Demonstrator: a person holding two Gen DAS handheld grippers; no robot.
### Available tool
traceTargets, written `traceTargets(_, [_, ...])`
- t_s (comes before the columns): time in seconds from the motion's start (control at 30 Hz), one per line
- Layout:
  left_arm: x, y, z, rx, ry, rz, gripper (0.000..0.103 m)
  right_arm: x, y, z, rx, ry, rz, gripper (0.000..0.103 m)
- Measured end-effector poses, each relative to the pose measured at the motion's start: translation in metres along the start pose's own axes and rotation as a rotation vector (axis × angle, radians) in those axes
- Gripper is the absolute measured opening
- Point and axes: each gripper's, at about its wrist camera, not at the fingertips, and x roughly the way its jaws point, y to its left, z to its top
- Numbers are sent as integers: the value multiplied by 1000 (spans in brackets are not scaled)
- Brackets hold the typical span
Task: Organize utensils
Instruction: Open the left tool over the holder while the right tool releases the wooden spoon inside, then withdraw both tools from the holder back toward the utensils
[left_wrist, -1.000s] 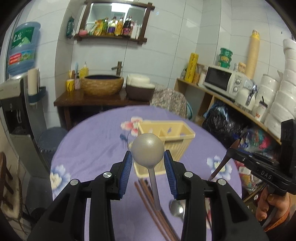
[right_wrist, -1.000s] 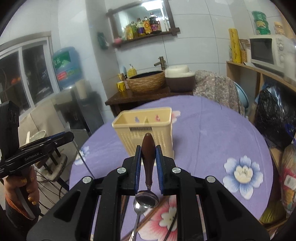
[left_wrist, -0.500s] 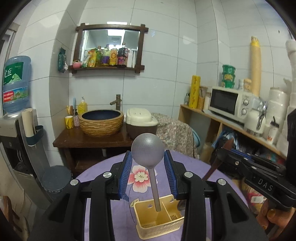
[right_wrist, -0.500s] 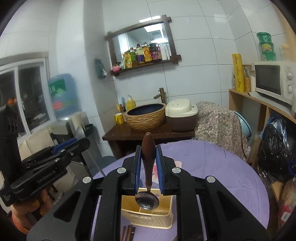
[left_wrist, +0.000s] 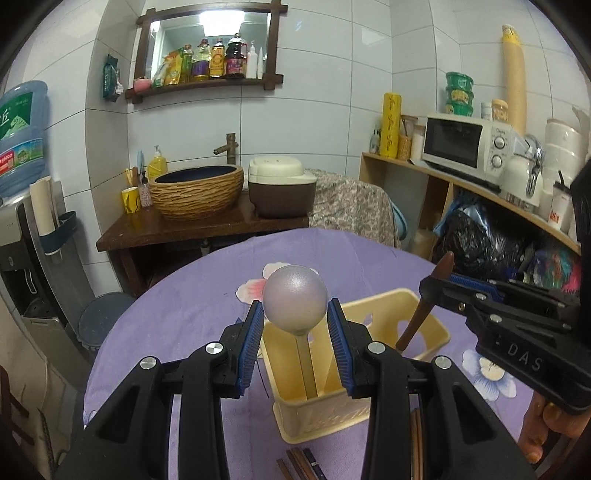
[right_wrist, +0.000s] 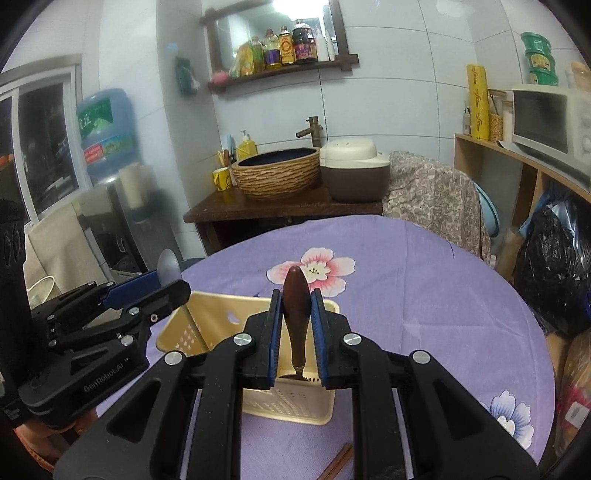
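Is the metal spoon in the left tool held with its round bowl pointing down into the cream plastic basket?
No, the left tool grips the grey metal spoon with its bowl up, and the handle goes down into the cream plastic basket.

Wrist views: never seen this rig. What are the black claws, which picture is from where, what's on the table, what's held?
There is no robot: a person holds a two-finger gripper in each hand, each with a fisheye camera looking along its fingers.

In the left wrist view, the left gripper is shut on the round bowl of a grey metal spoon, whose handle points down into the cream plastic utensil basket. The right gripper shows at the side.

In the right wrist view, the right gripper is shut on a brown wooden-handled spoon, whose lower end also reaches into the basket.

The basket stands on a round table with a purple flowered cloth. Dark wooden chopsticks lie in front of it.
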Motion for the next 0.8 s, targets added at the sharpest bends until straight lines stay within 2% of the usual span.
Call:
traceTargets(0.23, [10,2,-10,-4,34,-4,36,6,-5,-8,2,8,-20,17])
traceTargets(0.47, [7,1,-13,7,26,-8,40,2,-10,-8,18,-4,-11,18])
traceTargets(0.53, [2,-1,-14,15,17,-6,48,-4,-11,-9,22,-19,-4,30])
traceTargets(0.6, [-8,-2,-16,17,-10,-1,57,-15,-12,-10,19,-51,-17,52])
traceTargets(0.73, [-33,0,-28,-21,-45,-10,78,-41,-13,-20,25,-101,-34,70])
traceTargets(0.8, [-47,2,-38,-45,-62,-12,87,-57,-15,-29,32,-126,-49,83])
